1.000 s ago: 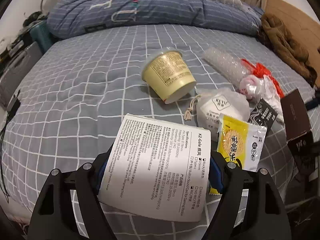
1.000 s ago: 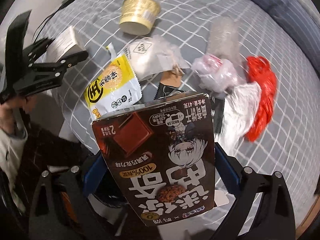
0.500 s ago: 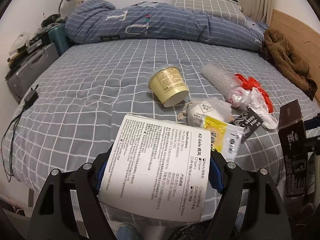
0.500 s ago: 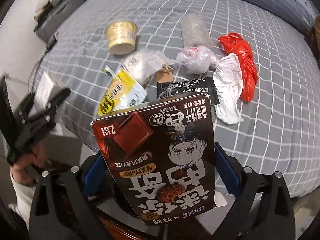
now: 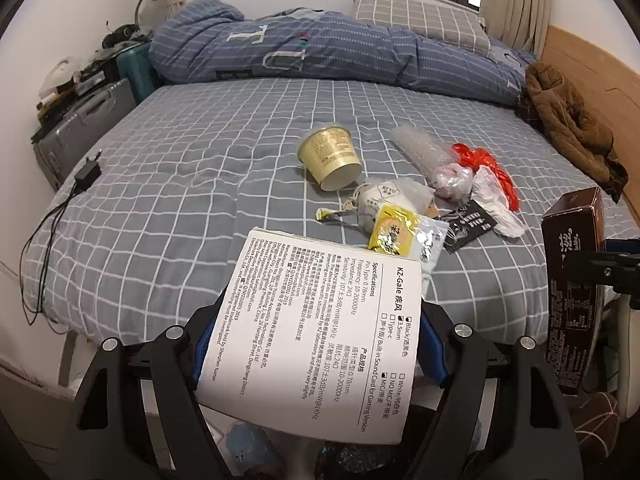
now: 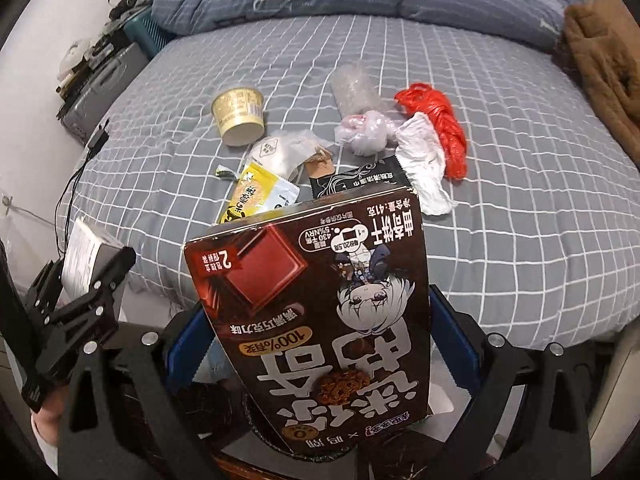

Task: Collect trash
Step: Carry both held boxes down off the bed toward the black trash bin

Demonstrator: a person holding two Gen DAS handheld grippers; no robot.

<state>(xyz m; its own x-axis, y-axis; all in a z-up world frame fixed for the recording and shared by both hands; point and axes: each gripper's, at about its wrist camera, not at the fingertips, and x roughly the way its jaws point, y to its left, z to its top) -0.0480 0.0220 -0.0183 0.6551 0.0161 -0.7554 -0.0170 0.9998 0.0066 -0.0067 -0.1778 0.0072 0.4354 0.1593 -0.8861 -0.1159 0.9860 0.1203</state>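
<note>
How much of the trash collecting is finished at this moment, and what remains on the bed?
Nothing shows as binned yet. In hand: the left gripper is shut on the white box, the right gripper on the chocolate box. Left on the bed: yellow cup, yellow packet, black wrapper, red bag, plastic wraps.

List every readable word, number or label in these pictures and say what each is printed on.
"KZ-Gale", "Specifications", "Impedance: 24Ω", "Black", "3.5mm": white printed cardboard box in the left hand-held gripper.
"100%", "2", "430", "41": dark brown chocolate biscuit box in the right hand-held gripper.
"T", "U": rolled blue striped duvet.
Yellow paper cup, yellow snack packet, black sachet: print too small.
</note>
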